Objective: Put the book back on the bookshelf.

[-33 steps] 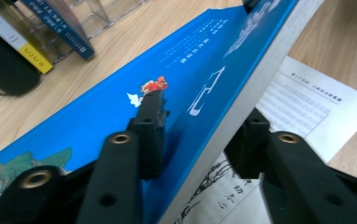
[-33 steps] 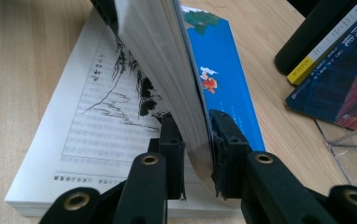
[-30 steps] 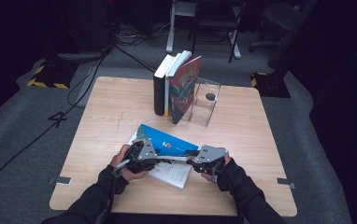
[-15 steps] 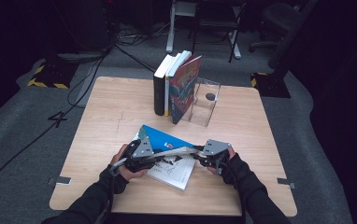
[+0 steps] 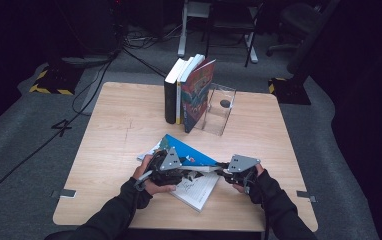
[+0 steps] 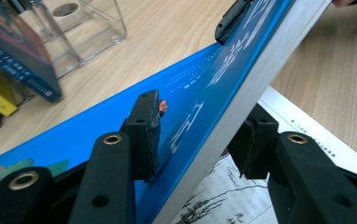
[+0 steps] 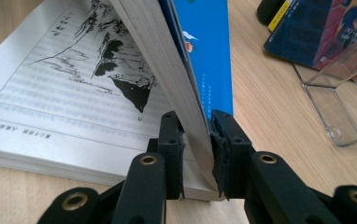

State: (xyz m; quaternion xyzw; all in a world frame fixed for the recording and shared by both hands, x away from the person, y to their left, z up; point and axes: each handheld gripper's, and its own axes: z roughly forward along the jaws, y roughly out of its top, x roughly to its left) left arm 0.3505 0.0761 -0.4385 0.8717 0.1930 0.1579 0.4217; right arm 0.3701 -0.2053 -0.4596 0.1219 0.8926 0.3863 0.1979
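Since the earlier high view, both hands have shifted a little: the raised blue-covered half of the book sits slightly further right, and the right gripper has drawn nearer the book's right edge.

At lower centre-left of the high view, the left gripper reaches over the open book, which lies on the tabletop near its front edge. Its own view shows the blue cover and the thick stack of pages rising diagonally between its two jaws. The jaws have just been opening, and the right-hand pad seems to stand just off the page block, though the angle makes contact hard to judge; I read it as a loose straddle, not a clamp.

Right of it, the right gripper meets the same lifted half from the other side. In the right gripper view its jaws, which have just been closing, pinch the page block and cover at the bottom corner, pads pressed on both faces. The lower pages lie flat, showing an ink drawing.

At upper centre, well apart, stand upright books with a clear plastic stand just beside them on the right.
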